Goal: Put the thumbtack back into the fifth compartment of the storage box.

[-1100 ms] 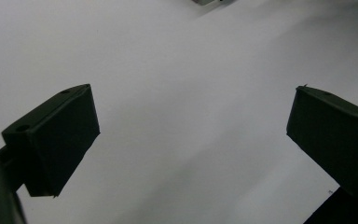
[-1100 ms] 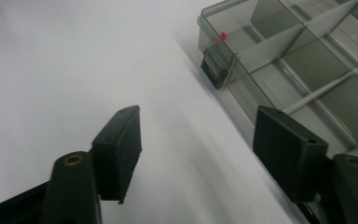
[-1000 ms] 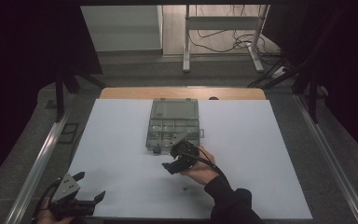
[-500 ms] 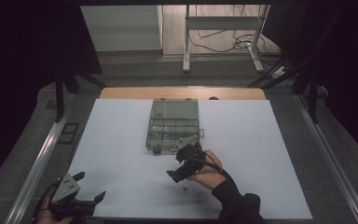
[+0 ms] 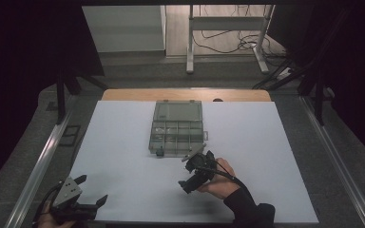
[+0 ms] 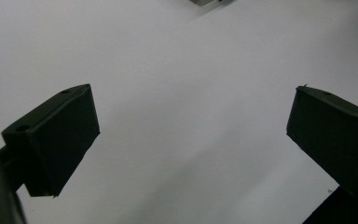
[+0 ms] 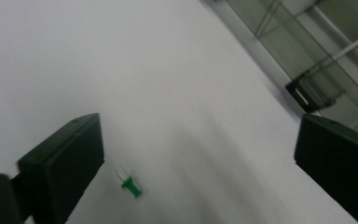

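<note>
Green pushpin (image 7: 131,185) now on mat; right gripper (image 7: 196,158) jaws just opened, moved off box (image 5: 176,129).

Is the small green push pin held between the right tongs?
No, the small green push pin lies loose on the white table between open tongs.

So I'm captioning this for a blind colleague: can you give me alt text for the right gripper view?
A small green push pin lies on its side on the white table, just inside the left of the right gripper's two wide-open black jaws, touching neither. At the upper right, a clear compartment box with a dark latch sits on the table.
</note>
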Demonstrator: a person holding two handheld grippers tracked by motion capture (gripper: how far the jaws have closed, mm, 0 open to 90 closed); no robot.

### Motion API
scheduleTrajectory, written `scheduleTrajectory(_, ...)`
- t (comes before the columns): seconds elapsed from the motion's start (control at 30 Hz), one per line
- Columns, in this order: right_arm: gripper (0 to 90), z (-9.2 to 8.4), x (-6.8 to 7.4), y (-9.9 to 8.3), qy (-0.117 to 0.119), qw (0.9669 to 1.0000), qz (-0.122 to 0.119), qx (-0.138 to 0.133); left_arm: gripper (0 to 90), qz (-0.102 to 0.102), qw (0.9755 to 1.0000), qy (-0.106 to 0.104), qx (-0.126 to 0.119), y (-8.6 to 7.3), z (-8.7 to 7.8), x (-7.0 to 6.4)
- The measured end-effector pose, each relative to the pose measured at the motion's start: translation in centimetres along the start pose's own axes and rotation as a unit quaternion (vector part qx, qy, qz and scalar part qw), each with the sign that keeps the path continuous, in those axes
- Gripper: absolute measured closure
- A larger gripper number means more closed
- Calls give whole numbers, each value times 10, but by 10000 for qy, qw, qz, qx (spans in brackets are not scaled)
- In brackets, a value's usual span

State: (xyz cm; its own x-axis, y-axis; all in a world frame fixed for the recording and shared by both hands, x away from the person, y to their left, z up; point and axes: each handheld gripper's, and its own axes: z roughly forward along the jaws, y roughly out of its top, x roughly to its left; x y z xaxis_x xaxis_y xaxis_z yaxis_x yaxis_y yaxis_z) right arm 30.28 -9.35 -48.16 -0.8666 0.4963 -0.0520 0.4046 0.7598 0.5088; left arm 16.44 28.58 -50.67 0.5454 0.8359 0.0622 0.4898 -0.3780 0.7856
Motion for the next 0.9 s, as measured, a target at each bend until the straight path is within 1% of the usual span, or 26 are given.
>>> scheduleTrajectory(0.1, 113, -1, 3, -4, -55, 10000, -45, 17, 26, 4, 10000, -3, -3, 0, 0, 0)
scheduleTrajectory(0.13, 144, -2, 5, -6, -56, 10000, -38, 31, 27, 2, 10000, -3, -2, 0, 0, 0)
scheduleTrajectory(0.2, 203, -1, 7, -9, -19, 9999, -120, 64, 27, 6, 10000, -3, -1, 0, 0, 0)
scheduleTrajectory(0.3, 297, 0, 10, -13, 101, 9997, -165, 135, 27, 7, 10000, -3, 0, 0, 0, 0)
scheduleTrajectory(0.33, 336, 1, 11, -14, 127, 9996, -174, 164, 27, 7, 10000, -2, -1, 0, 0, 0)
scheduleTrajectory(0.37, 384, 1, 12, -15, 208, 9994, -186, 181, 27, 9, 10000, -3, -2, 0, 0, 0)
scheduleTrajectory(0.53, 551, 3, 18, -18, 436, 9979, -346, 340, 27, 20, 10000, -3, 0, 0, 0, 0)
scheduleTrajectory(0.63, 636, 5, 21, -19, 497, 9971, -428, 386, 27, 25, 10000, -4, -2, 0, 0, -1)
scheduleTrajectory(0.77, 712, 9, 23, -21, 607, 9958, -512, 450, 27, 32, 10000, -4, 4, 0, 0, -1)
scheduleTrajectory(0.9, 765, 13, 24, -23, 628, 9953, -556, 491, 27, 43, 10000, -4, 10, 0, 0, -1)
